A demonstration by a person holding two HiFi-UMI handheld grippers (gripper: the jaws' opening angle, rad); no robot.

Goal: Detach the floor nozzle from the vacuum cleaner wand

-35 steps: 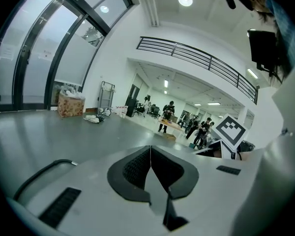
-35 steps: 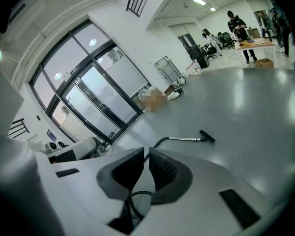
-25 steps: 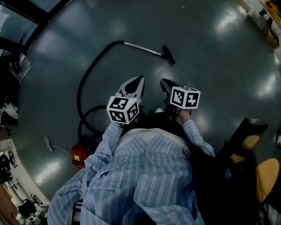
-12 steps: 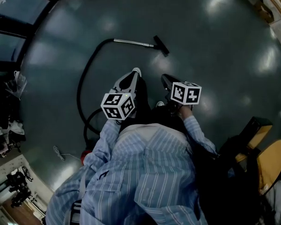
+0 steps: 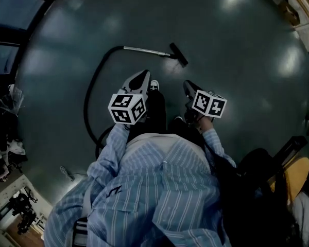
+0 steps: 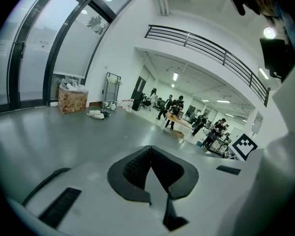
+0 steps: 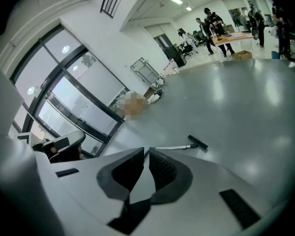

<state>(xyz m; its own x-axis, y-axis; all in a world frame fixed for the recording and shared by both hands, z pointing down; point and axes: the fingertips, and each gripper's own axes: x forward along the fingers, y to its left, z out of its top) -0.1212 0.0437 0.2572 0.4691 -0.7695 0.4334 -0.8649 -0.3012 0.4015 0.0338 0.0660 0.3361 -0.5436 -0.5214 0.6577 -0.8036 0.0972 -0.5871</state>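
The vacuum's metal wand (image 5: 144, 50) lies on the grey floor, with the black floor nozzle (image 5: 178, 54) fitted at its right end and the black hose (image 5: 91, 99) curving off its left end. My left gripper (image 5: 143, 75) hangs shut and empty in the air, short of the wand. My right gripper (image 5: 188, 85) is also shut and empty, below the nozzle in the head view. The right gripper view shows the wand (image 7: 169, 147) and nozzle (image 7: 197, 142) on the floor beyond its shut tips (image 7: 146, 150). The left gripper view shows only floor past its shut tips (image 6: 150, 147).
A person's shoe (image 5: 154, 85) stands between the grippers. A chair with a wooden seat (image 5: 298, 174) is at the right. A glass wall (image 7: 73, 102) runs along the left side, with a cardboard box (image 6: 72, 99) by it. People stand at tables (image 6: 174, 113) far off.
The person has stepped toward the vacuum and both grippers have moved forward, staying shut. The red vacuum body, seen earlier at lower left, is now hidden behind the sleeve.
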